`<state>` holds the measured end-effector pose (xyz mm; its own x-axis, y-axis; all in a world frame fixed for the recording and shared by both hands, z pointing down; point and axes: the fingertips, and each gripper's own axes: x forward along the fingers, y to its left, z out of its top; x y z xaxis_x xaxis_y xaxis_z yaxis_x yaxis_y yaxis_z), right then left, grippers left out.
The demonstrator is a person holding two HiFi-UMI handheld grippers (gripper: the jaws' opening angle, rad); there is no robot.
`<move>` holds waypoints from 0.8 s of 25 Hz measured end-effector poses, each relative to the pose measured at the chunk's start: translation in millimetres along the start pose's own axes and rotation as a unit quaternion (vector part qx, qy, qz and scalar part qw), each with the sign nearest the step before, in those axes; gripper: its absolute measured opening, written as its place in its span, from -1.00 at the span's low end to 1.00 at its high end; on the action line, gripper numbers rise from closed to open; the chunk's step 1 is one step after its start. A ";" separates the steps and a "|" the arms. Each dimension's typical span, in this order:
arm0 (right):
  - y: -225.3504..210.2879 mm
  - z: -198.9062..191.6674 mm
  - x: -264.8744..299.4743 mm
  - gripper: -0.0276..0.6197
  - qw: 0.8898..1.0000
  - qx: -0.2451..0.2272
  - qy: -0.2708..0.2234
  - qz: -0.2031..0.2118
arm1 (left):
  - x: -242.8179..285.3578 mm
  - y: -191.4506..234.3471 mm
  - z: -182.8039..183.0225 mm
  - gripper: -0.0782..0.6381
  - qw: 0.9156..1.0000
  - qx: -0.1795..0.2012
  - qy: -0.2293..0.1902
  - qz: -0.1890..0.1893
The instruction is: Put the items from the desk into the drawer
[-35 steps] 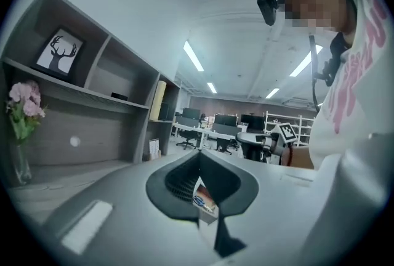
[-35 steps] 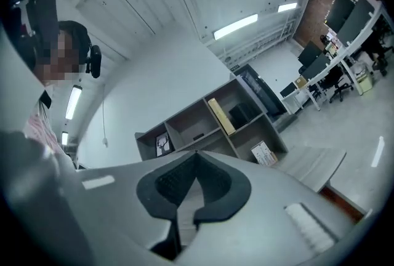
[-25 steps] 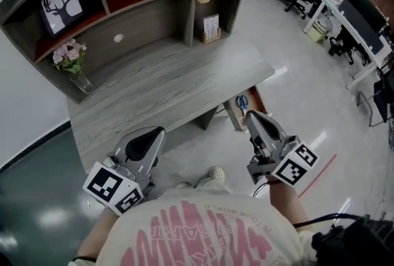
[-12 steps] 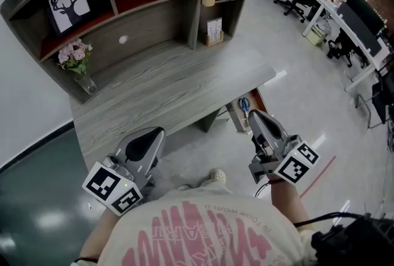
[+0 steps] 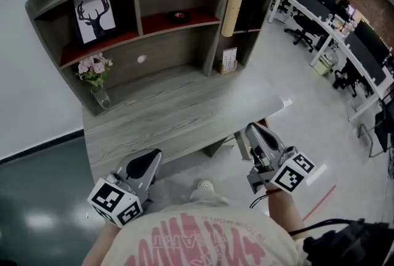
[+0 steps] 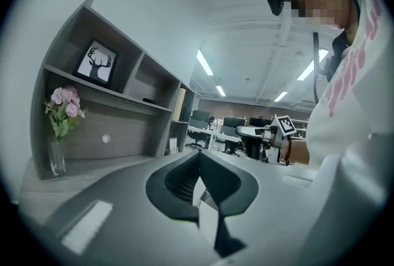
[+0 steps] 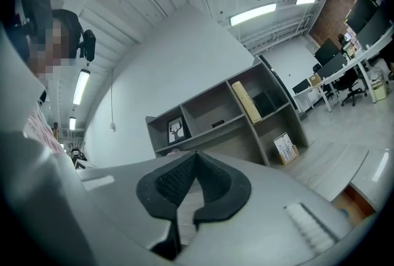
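Note:
The grey wooden desk [image 5: 178, 114] has a bare top in front of its hutch. Under its right end the open drawer [image 5: 241, 144] shows only as a sliver beside my right gripper [image 5: 251, 130]; its contents are hidden in the head view. The same drawer's brown inside shows at the low right of the right gripper view [image 7: 357, 200]. My right gripper [image 7: 194, 163] is shut and holds nothing, hovering just off the desk's front right corner. At the front left edge my left gripper [image 5: 149, 160] is held level, also shut and with nothing in it [image 6: 198, 163].
The hutch holds a deer picture [image 5: 95, 10], a tan book [image 5: 234, 0] and a small dark item [image 5: 179, 15]. A vase of pink flowers [image 5: 95, 71] and a small card stand [image 5: 229, 60] stand at the back of the desk. Office desks and chairs [image 5: 332, 31] fill the far right.
The head view has tilted up, so the whole hutch shows. Both grippers have shifted a little along the desk's front edge. The scissors seen earlier in the drawer are now hidden behind the right gripper.

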<state>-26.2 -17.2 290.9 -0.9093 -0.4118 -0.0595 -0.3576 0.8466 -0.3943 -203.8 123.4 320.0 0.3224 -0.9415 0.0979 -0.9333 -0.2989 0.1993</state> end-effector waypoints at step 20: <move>-36.8 39.8 199.6 -0.90 0.987 -0.055 0.059 0.138 | -10.1 115.9 27.0 -0.73 0.977 -0.019 -0.032 0.212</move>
<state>-186.1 -144.0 256.9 -0.9916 -0.1227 -0.0405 -0.1068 0.9551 -0.2765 -319.5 94.1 315.8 -0.1030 -0.9876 0.1182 -0.9738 0.1243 0.1905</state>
